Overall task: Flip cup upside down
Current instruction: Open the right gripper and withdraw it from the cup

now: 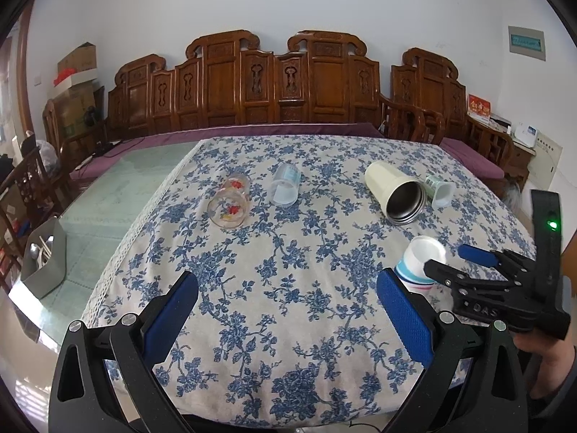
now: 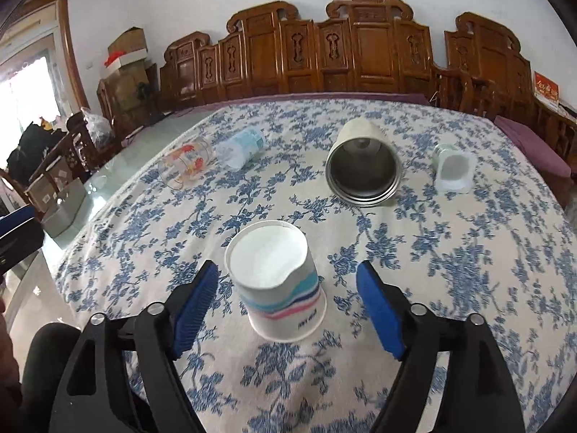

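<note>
A striped paper cup [image 2: 281,285] stands upside down on the flowered tablecloth, its white base up and one edge dented. It also shows in the left wrist view [image 1: 420,265]. My right gripper [image 2: 288,303] is open, its blue pads on either side of the cup and apart from it. It also shows in the left wrist view [image 1: 458,258]. My left gripper [image 1: 288,310] is open and empty over the cloth, left of the paper cup.
Lying on their sides on the cloth: a flowered glass [image 1: 229,204], a clear plastic cup [image 1: 286,186], a cream steel tumbler [image 1: 395,191] and a small green-and-white cup [image 1: 440,189]. A grey cutlery holder [image 1: 47,263] stands at the left. A carved wooden bench [image 1: 252,83] runs behind.
</note>
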The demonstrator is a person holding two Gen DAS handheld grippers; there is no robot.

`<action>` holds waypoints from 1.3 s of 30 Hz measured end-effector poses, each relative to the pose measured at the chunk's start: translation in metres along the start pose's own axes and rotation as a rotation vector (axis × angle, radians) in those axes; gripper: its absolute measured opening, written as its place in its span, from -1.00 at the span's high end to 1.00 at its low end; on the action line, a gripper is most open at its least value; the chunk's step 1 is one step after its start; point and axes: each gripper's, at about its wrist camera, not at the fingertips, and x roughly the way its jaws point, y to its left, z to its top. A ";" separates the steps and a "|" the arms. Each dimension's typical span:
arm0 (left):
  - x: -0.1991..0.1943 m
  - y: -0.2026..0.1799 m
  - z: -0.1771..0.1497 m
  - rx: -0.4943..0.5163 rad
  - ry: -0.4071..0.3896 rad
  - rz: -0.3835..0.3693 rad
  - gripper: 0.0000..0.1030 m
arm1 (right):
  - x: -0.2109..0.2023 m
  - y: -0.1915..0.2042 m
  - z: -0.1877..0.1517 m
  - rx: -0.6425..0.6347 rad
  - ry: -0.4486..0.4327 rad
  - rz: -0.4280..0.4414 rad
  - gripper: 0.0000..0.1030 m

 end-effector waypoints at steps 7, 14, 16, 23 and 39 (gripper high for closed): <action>-0.019 -0.016 0.006 0.009 -0.019 -0.002 -0.85 | -0.046 -0.006 -0.003 0.032 -0.044 -0.019 -0.88; -0.048 -0.034 0.012 0.030 -0.064 -0.005 -0.85 | -0.100 -0.009 -0.003 0.033 -0.123 -0.070 -0.95; -0.059 -0.039 0.013 0.033 -0.082 -0.011 -0.85 | -0.115 -0.008 -0.004 0.027 -0.148 -0.082 -0.95; -0.092 -0.052 0.010 0.035 -0.114 -0.022 -0.85 | -0.168 -0.003 -0.013 0.009 -0.237 -0.099 -0.95; -0.113 -0.057 -0.001 0.017 -0.135 -0.036 -0.85 | -0.196 0.009 -0.023 -0.010 -0.271 -0.099 -0.95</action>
